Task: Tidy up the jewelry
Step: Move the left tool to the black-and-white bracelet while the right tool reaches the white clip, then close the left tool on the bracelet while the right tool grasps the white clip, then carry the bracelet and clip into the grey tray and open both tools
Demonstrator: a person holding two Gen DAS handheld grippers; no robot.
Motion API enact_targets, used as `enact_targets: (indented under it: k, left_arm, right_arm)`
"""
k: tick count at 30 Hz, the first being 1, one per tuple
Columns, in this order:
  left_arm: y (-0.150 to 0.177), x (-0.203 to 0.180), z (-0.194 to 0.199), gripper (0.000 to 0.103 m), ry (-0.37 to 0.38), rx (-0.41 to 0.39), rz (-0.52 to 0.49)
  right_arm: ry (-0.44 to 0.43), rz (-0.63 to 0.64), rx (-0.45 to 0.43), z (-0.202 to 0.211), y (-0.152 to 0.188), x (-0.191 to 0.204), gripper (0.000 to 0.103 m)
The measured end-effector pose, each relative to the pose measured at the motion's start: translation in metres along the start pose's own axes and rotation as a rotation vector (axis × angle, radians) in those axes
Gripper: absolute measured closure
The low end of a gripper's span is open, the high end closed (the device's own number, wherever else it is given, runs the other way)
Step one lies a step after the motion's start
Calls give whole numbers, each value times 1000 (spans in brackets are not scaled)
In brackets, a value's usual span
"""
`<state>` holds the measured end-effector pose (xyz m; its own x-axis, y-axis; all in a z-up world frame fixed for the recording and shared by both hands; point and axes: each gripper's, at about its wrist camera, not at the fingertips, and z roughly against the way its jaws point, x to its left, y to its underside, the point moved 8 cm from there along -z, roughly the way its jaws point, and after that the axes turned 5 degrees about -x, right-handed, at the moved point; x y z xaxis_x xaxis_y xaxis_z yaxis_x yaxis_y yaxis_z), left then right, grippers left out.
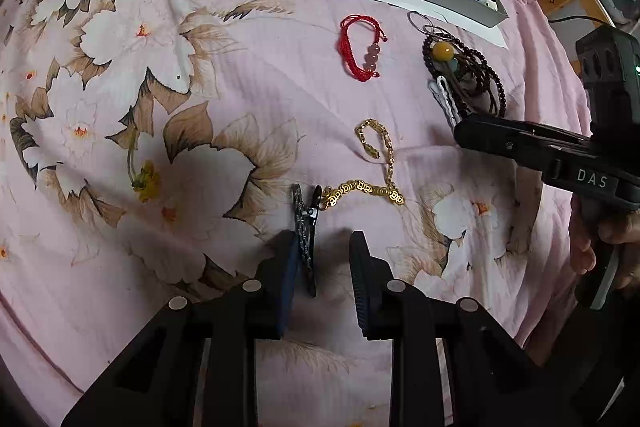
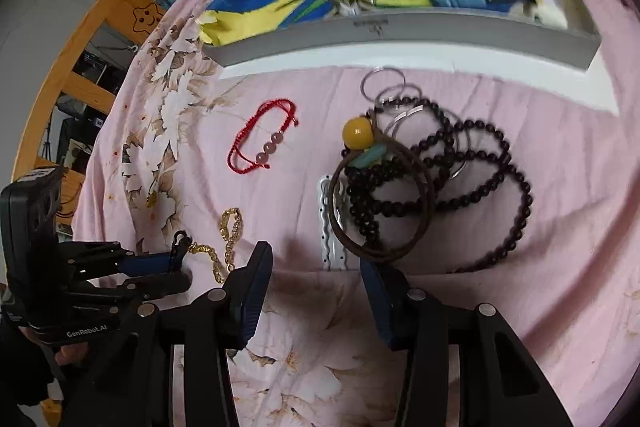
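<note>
Left gripper [image 1: 323, 259] fingers spread; dark hair clip [image 1: 306, 227] lies lengthwise between them, hugging the left finger, on the bed by the gold chain [image 1: 370, 183]. Right gripper [image 2: 316, 279] also spread, holding nothing, nearer the bead pile [image 2: 436, 163].

Pink floral bedsheet [image 1: 160, 75]; wooden shelving [image 2: 86, 83] beside it.

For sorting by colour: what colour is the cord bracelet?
Red cord bracelet, pinkish beads; right wrist view.

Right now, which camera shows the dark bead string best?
The right wrist view: the bead string lies large and fully looped. The left wrist view shows it small, partly behind the right gripper.
</note>
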<state>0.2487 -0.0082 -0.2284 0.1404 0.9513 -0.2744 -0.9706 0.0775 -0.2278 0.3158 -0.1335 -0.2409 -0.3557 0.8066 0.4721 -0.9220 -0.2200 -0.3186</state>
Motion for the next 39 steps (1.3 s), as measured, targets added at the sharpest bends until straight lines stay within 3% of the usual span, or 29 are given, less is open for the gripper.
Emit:
enact_targets:
  k: [8,16,20,24,29,35,39]
  left_arm:
    - [-5,10,-5,99,-16,-1,45]
    - [-7,11,-3,99,-7,-20,45]
    - [-7,8,2,100,2,-40,36]
    - [-7,-3,3,100,12,-49,3]
    - [-9,-11,11,100,12,-96,-22]
    - [-20,-16,32,100,-14,-220,-25]
    - [-39,-21,51,100,-52,-339,-40]
  right_arm:
    - [29,46,-33,-10,-6,5,60]
    - [182,148,-101,-16,-9,7,87]
    - [157,138,-78,-16,-3,10,90]
    - [55,64,-30,-17,7,19,90]
    - [20,61,-24,-11,16,30,90]
    - [-15,43,-114,20,5,36,90]
    - [-31,44,-235,46,-15,39,90]
